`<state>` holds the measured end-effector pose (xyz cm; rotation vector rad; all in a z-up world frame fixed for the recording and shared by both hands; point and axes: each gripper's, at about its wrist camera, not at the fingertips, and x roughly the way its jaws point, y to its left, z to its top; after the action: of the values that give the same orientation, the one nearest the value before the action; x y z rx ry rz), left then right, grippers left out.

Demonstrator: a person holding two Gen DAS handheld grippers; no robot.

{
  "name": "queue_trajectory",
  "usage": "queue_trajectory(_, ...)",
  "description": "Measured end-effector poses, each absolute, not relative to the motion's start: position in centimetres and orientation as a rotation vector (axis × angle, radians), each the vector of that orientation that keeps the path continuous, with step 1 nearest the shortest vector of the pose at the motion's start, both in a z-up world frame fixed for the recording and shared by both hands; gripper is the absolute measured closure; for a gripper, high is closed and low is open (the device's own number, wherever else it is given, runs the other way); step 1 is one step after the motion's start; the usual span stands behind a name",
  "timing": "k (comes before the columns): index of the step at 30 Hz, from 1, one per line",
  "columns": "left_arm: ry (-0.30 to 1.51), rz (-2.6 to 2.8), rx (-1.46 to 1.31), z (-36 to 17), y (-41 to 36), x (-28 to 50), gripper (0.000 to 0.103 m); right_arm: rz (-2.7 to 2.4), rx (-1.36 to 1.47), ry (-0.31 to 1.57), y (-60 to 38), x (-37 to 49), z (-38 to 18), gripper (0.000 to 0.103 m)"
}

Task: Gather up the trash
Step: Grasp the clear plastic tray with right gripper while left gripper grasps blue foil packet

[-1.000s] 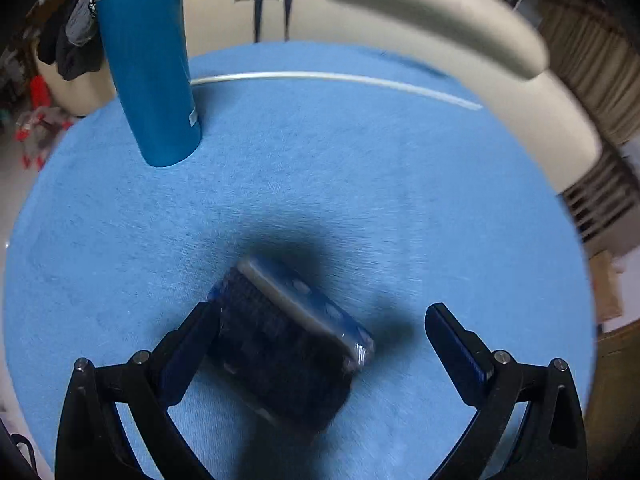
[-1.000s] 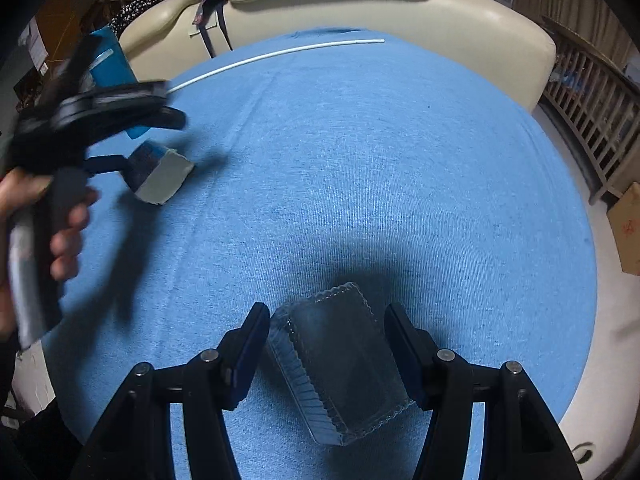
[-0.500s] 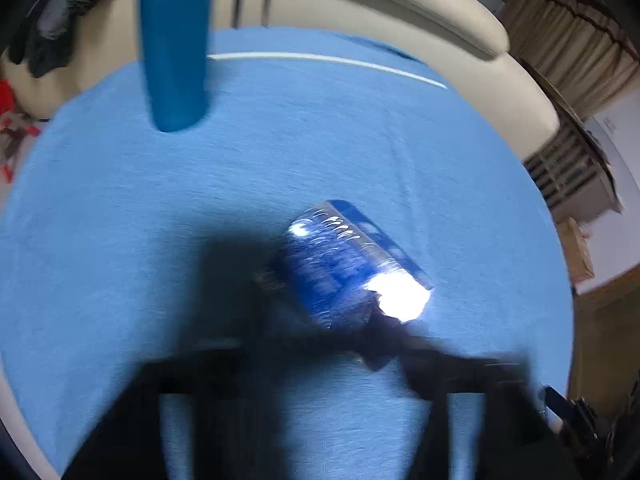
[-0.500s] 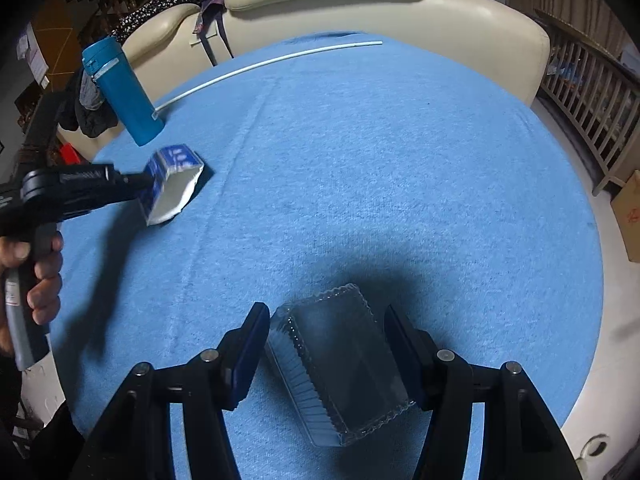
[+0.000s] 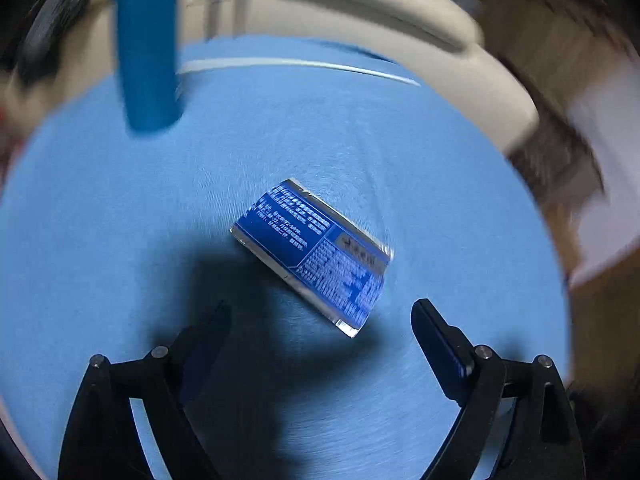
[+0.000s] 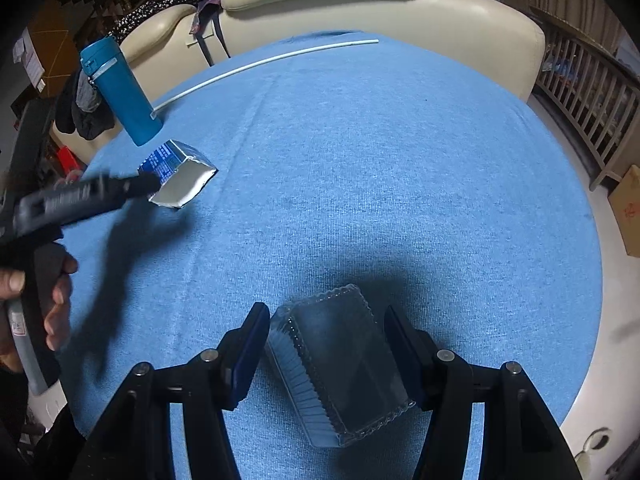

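Our left gripper (image 5: 320,316) has its jaws spread wide with nothing between them; the flattened blue carton with white print and silver edges (image 5: 314,254) lies on the cloth just ahead of the fingertips. Our right gripper (image 6: 322,330) is partly open, its fingers on either side of a clear ridged plastic tray (image 6: 340,364); we cannot tell whether the pads touch it. Beyond the carton stands a tall teal cylindrical flask (image 5: 146,46), and a thin white rod (image 5: 296,65) lies across the far edge. Nothing lies between either gripper and its piece of trash. Everything rests on a round table under blue cloth (image 6: 400,168), with a cream leather sofa (image 6: 400,4) behind and a wooden railing (image 6: 580,92) to the right.
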<state>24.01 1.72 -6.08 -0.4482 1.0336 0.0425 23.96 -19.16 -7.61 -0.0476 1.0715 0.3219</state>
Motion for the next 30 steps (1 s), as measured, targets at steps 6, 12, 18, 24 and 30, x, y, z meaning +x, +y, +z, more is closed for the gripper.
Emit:
queue_trajectory(6,1.035,0.278,-0.644,-6.1,2.2,25.7,0.012,0.335,-0.055,1.099,-18.8,24.1,-8.6,0.047)
queue_trajectory(12,1.092,0.402,-0.676,-6.5,1.7,28.9,0.012,0.34,-0.014,1.118,-19.5,24.1,-9.7,0.051)
queue_trajectory(18,1.165,0.269,-0.61,-8.2,1.1,30.8,0.044,0.346,-0.001,1.11,-20.0,24.1,-9.4,0.051)
queue_trajectory(24,1.169,0.187,-0.526,-8.1,2.3,29.6,0.045,0.347,0.081,1.09,-21.5,23.9,-8.3,0.03)
queue_trajectory(30,1.165,0.09,-0.371,-6.3,3.6,26.6,0.046,0.284,0.12,1.025,-24.6,22.5,-5.8,0.027)
